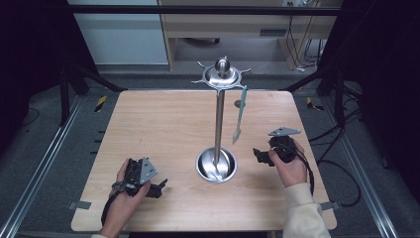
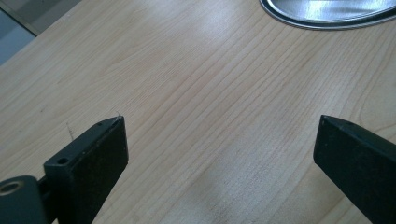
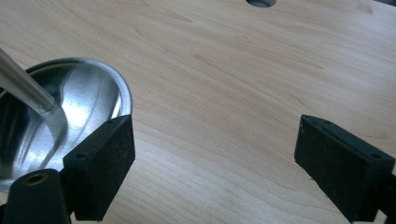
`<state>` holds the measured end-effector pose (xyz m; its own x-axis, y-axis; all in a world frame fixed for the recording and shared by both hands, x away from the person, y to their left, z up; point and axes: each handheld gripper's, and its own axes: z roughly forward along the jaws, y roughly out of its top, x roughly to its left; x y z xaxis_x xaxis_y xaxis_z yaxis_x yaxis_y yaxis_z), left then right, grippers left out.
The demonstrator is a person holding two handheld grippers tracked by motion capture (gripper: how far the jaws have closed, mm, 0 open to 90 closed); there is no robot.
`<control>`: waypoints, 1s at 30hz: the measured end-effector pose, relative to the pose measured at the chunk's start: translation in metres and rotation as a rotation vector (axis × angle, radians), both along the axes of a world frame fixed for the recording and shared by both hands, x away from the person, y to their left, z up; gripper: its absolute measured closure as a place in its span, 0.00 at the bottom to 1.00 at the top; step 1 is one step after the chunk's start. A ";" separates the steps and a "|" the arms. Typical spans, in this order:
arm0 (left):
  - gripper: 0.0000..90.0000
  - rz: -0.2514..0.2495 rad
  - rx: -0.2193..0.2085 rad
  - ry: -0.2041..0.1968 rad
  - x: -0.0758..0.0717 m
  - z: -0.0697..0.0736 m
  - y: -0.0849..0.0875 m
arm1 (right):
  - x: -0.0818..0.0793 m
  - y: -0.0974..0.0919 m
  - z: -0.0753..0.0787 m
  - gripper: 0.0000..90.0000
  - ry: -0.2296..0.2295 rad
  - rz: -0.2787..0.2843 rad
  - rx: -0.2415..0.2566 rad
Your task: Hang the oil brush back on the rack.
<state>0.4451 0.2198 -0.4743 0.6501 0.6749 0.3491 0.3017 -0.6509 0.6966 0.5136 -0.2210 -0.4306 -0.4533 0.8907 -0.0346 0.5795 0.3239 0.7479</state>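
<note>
High view: a steel utensil stand [image 1: 218,119] rises from a round dished base [image 1: 216,164] near the middle of the wooden counter [image 1: 163,124], and a pale green spatula [image 1: 239,115] hangs from one hook of its top ring [image 1: 221,76], blade down, on the stand's right. The right gripper [image 1: 261,156] sits low just right of the base, jaws spread wide and holding nothing; the right gripper view shows bare wood between them, with the base's rim [image 3: 122,91] by one jaw. The left gripper [image 1: 159,188] rests near the front left, jaws likewise wide apart and empty, the base's edge [image 2: 327,21] at the top of the left gripper view.

The step in hand looks like reaching for the spatula. The right gripper is nearer and would do well to rise, close on the handle's flat faces below the hook, then lift up before drawing away, so the stand does not tip. The left could steady the pole.

There is open wood on both sides of the stand. The counter's right edge lies close behind the right hand, and a small hole [image 1: 238,103] sits in the wood behind the spatula.
</note>
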 end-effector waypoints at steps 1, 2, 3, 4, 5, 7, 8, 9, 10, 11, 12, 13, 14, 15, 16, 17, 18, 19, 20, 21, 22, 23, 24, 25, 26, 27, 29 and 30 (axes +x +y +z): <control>0.03 0.001 -0.001 -0.002 0.000 0.000 0.000 | 0.000 0.000 -0.001 0.14 0.000 0.001 -0.006; 0.03 0.001 -0.001 -0.002 0.000 0.000 0.000 | 0.001 0.001 -0.003 0.14 -0.003 0.003 -0.006; 0.03 0.002 -0.003 -0.002 0.000 0.000 0.000 | 0.001 0.001 -0.003 0.14 -0.003 0.003 -0.006; 0.03 0.002 -0.001 -0.002 0.000 0.000 0.000 | 0.001 0.002 -0.006 0.14 0.001 0.006 -0.005; 0.03 0.002 -0.001 -0.002 0.000 0.000 0.000 | 0.001 0.002 -0.006 0.14 0.001 0.006 -0.005; 0.03 0.001 -0.001 -0.001 0.000 0.000 0.000 | 0.002 0.004 -0.010 0.15 0.008 0.018 -0.017; 0.03 0.001 -0.001 -0.001 0.000 0.000 0.000 | 0.002 0.004 -0.011 0.15 0.009 0.022 -0.015; 0.03 0.001 0.000 -0.001 0.000 0.000 0.000 | 0.002 0.004 -0.012 0.15 0.008 0.023 -0.016; 0.03 0.001 -0.001 -0.001 0.000 0.000 0.000 | 0.002 0.005 -0.013 0.16 0.009 0.023 -0.012; 0.03 0.002 -0.001 -0.002 0.000 0.000 0.001 | 0.002 0.005 -0.014 0.16 0.007 0.026 -0.013; 0.03 0.002 -0.001 -0.002 0.000 0.000 0.001 | 0.002 0.005 -0.014 0.16 0.007 0.026 -0.013; 0.03 0.001 0.000 -0.001 0.000 0.001 0.001 | 0.002 0.004 -0.017 0.16 0.004 0.033 -0.009; 0.03 0.001 0.000 0.000 0.000 0.001 0.001 | 0.002 0.005 -0.018 0.17 0.008 0.031 -0.006; 0.03 0.001 0.000 0.000 0.000 0.001 0.001 | 0.003 0.004 -0.019 0.17 0.008 0.036 -0.007; 0.03 0.002 0.000 -0.002 0.000 0.000 0.001 | 0.003 0.004 -0.020 0.17 0.012 0.035 -0.005; 0.03 0.002 -0.001 -0.003 0.000 0.000 0.001 | 0.003 0.005 -0.021 0.17 0.018 0.035 0.003; 0.03 0.001 0.000 -0.001 0.000 0.001 0.001 | 0.003 0.004 -0.022 0.17 0.018 0.038 0.001; 0.03 0.001 0.000 -0.001 0.000 0.001 0.001 | 0.003 0.005 -0.023 0.17 0.022 0.039 0.003; 0.03 0.002 0.001 -0.002 0.000 0.001 0.001 | 0.003 0.005 -0.023 0.17 0.022 0.039 0.003; 0.03 0.001 0.000 -0.001 0.000 0.001 0.001 | 0.003 0.005 -0.024 0.17 0.027 0.042 0.005; 0.03 0.001 0.000 -0.001 0.000 0.001 0.001 | 0.004 0.005 -0.026 0.17 0.027 0.051 0.010; 0.03 0.001 0.000 -0.001 0.000 0.001 0.001 | 0.004 0.005 -0.027 0.17 0.031 0.051 0.009; 0.03 0.001 0.000 -0.001 0.000 0.001 0.001 | 0.004 0.005 -0.027 0.17 0.031 0.051 0.009; 0.03 0.002 0.000 -0.002 0.000 0.000 0.001 | 0.004 0.005 -0.029 0.17 0.037 0.055 0.008; 0.03 0.002 0.000 -0.003 0.000 0.000 0.000 | 0.004 0.005 -0.030 0.17 0.037 0.055 0.015; 0.03 0.002 0.000 -0.003 0.000 0.000 0.000 | 0.004 0.005 -0.030 0.17 0.037 0.055 0.015; 0.03 0.001 -0.001 -0.003 0.000 0.000 0.000 | 0.005 0.005 -0.033 0.17 0.040 0.055 0.035; 0.03 0.001 0.001 -0.002 0.000 0.000 0.001 | 0.005 0.004 -0.034 0.17 0.035 0.055 0.038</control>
<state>0.4451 0.2203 -0.4738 0.6485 0.6754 0.3512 0.3012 -0.6513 0.6965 0.5187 -0.2165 -0.4651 -0.5020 0.8647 0.0157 0.5876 0.3276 0.7399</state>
